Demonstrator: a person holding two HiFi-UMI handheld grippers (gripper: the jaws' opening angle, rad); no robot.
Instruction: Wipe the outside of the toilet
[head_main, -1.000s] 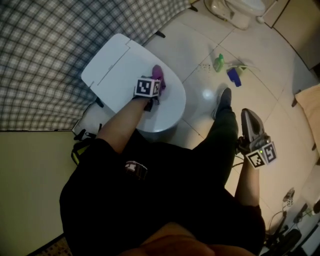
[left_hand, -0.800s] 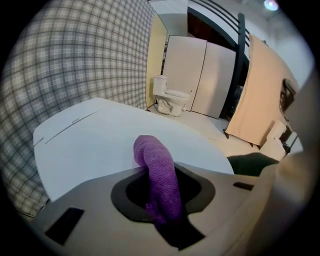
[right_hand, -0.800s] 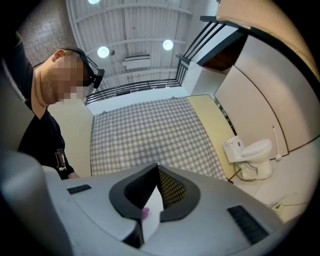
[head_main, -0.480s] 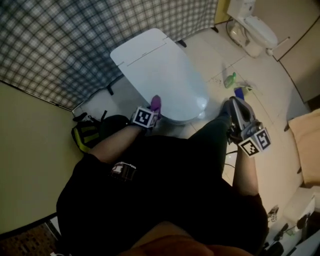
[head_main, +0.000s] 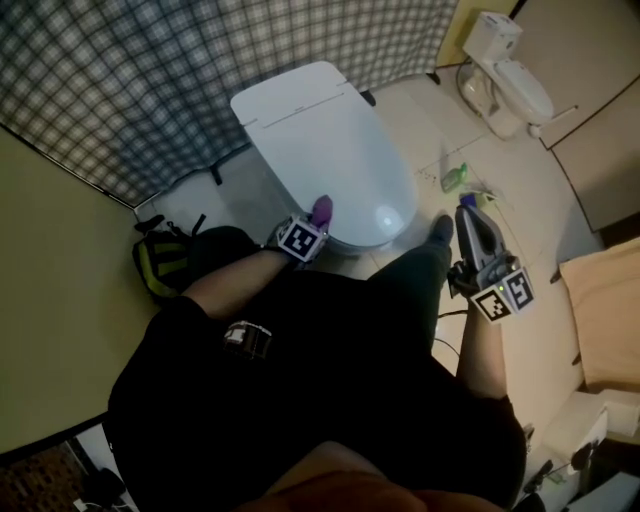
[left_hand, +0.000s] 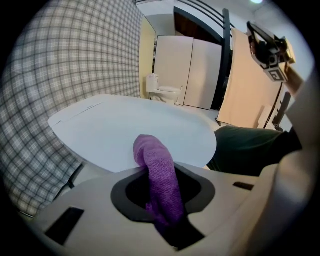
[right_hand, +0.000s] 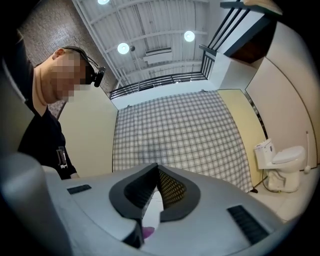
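Left gripper (head_main: 316, 224) clamps the cloth (head_main: 322, 209) at the toilet (head_main: 320, 140)'s front edge, seemingly to wipe it. Right gripper (head_main: 468, 214), jaws together and empty, hangs beside the toilet, likely kept clear.

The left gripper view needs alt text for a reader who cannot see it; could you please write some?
The left gripper is shut on a folded purple terry cloth, which pokes forward toward the closed white toilet lid. A grey checked curtain fills the left side, and a second white toilet stands far behind.
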